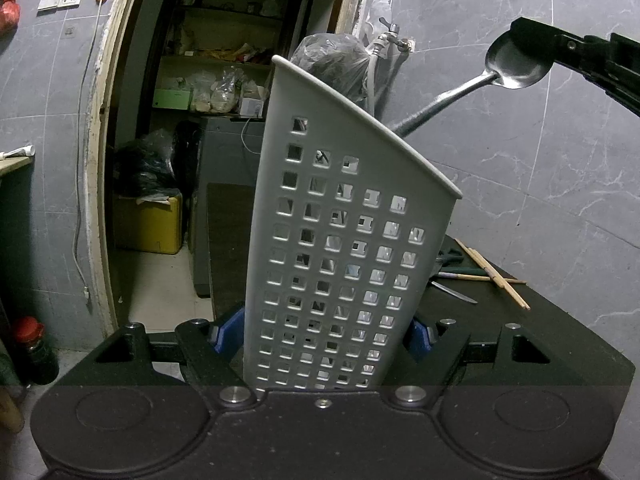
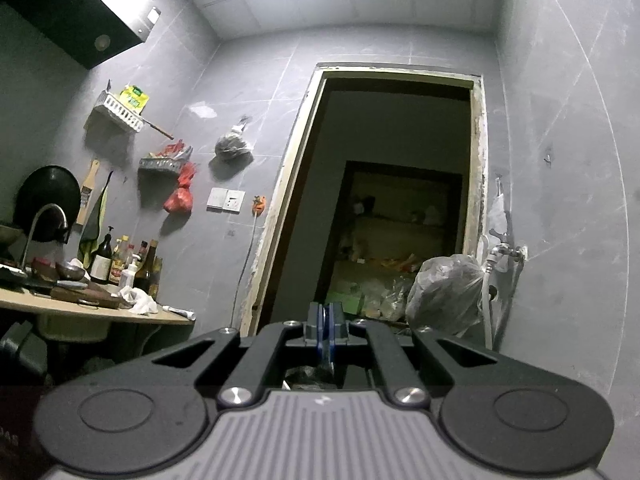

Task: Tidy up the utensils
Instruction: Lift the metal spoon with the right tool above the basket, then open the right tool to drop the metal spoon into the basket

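- The left tool (image 1: 328, 336) clamps the tall white perforated plastic utensil holder (image 1: 340, 240) near its base, upright above the dark counter (image 1: 560, 320).
- The right tool (image 1: 532, 54) pinches the bowl of a long steel spoon (image 1: 516, 66), handle slanting down behind the holder's sloped rim, probably already inside; its own view shows blue pads (image 2: 325, 320) nearly together.
- Best move: keep the holder steady, lower the handle inside, then release.
- Wooden chopsticks (image 1: 494, 276) and a knife (image 1: 454, 292) lie far right on the counter, untouched; nothing blocks the rim.
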{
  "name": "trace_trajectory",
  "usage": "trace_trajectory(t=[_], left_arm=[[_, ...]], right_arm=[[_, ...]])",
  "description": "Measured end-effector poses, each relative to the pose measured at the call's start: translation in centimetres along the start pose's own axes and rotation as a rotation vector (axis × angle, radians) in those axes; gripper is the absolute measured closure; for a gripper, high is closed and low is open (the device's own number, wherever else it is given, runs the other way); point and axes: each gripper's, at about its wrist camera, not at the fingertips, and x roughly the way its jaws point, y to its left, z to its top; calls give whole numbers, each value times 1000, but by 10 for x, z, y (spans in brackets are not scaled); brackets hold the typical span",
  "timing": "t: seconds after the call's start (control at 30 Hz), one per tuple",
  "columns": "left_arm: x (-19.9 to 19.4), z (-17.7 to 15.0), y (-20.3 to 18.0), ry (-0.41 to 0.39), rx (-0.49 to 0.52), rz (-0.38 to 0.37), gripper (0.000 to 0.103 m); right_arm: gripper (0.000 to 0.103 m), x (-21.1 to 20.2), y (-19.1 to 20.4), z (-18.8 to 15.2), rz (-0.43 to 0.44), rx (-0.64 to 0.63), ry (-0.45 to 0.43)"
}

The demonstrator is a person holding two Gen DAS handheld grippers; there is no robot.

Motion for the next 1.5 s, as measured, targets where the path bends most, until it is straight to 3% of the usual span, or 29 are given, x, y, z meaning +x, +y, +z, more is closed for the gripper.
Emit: trace_trajectory(t=[0.43, 0.87, 0.93, 1.0, 1.1, 1.23, 1.3, 1.4, 1.5], left_arm=[[0, 0, 0, 0, 0, 0, 24], [0, 0, 0, 0, -1, 0, 24], [0, 0, 0, 0, 0, -1, 24], [0, 0, 0, 0, -1, -1, 24], [0, 0, 0, 0, -2, -1, 24], [0, 0, 0, 0, -2, -1, 24], [0, 0, 0, 0, -1, 0, 24], [0, 0, 0, 0, -1, 0, 24], [-1, 0, 0, 0, -1, 0, 24]], right_arm=[[99, 6, 9, -6, 27, -32, 31], [98, 26, 31, -15, 108, -53, 59], [92, 27, 32, -17, 117, -49, 67], [66, 25, 31, -19, 107, -41, 63], [58, 20, 24, -20, 74, -22, 45], [35, 10, 7, -20, -5, -7, 32], [30, 6, -3, -21, -47, -7, 36], [14, 0, -19, -24, -118, -8, 48], [9, -4, -35, -31, -172, -6, 75]])
